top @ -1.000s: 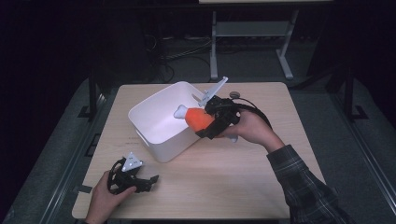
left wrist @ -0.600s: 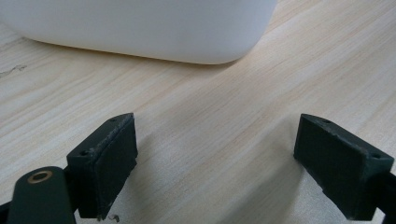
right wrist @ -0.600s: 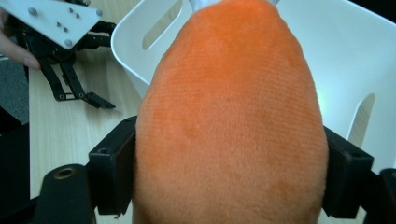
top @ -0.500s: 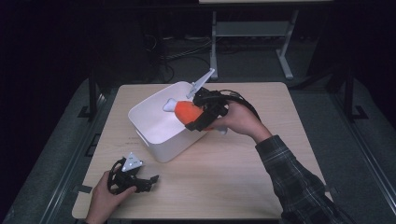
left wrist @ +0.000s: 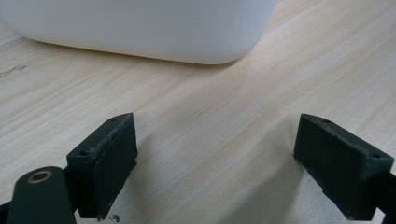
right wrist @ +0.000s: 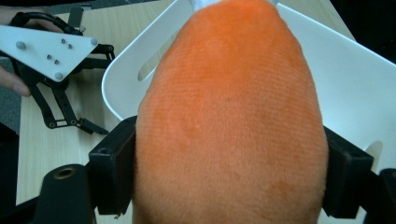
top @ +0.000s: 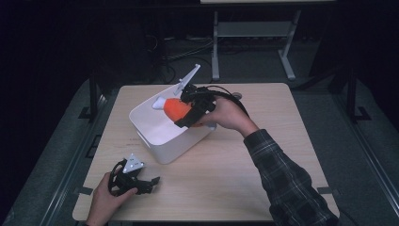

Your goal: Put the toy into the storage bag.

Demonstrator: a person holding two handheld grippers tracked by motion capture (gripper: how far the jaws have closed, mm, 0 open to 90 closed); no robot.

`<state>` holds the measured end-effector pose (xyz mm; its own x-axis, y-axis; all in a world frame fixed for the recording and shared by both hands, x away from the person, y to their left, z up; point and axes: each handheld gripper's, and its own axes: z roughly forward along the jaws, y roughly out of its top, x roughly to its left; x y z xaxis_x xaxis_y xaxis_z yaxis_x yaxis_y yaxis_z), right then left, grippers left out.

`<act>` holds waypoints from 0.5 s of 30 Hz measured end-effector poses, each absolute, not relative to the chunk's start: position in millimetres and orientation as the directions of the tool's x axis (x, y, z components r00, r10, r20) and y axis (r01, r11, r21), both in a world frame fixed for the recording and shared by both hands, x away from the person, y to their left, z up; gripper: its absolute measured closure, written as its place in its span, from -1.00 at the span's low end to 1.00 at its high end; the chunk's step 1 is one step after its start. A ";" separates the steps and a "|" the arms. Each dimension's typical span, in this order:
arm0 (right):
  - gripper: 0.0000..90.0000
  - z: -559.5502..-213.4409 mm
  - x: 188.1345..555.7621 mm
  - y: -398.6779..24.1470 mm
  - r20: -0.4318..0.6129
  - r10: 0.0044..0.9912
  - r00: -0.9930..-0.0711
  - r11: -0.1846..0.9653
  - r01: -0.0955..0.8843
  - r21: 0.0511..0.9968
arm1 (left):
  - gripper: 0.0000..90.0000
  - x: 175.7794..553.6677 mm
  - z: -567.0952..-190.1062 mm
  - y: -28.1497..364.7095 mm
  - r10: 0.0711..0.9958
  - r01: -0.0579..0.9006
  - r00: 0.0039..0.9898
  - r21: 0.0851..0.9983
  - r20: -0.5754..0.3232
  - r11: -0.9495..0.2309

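My right tongs (top: 181,109): I've carried them leftward from the near right wall to above the white plastic tub's (top: 162,149) open middle.
Orange plush toy with white tip (top: 176,107): moved along in my tongs, now above the tub's inside.
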<state>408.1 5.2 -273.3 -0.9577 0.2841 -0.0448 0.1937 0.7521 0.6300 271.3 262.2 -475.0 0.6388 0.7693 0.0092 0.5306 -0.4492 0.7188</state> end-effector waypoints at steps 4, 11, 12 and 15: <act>-0.53 -275.5 412.7 13.8 -0.044 0.275 -0.960 0.757 0.188 0.626 | -0.72 271.3 -474.9 262.3 0.769 0.531 0.639 0.718 0.009 -0.450; -0.53 -280.4 420.7 31.4 -0.038 0.258 -0.966 0.759 0.178 0.626 | -0.72 271.3 -475.0 262.2 0.770 0.532 0.639 0.719 0.008 -0.448; -0.53 -280.9 420.9 34.5 -0.035 0.258 -0.965 0.762 0.181 0.622 | -0.72 271.3 -474.9 262.2 0.769 0.531 0.639 0.718 0.008 -0.449; -0.54 -281.5 422.3 42.4 -0.036 0.255 -0.966 0.768 0.180 0.615 | -0.72 271.3 -475.0 262.2 0.769 0.532 0.639 0.718 0.007 -0.449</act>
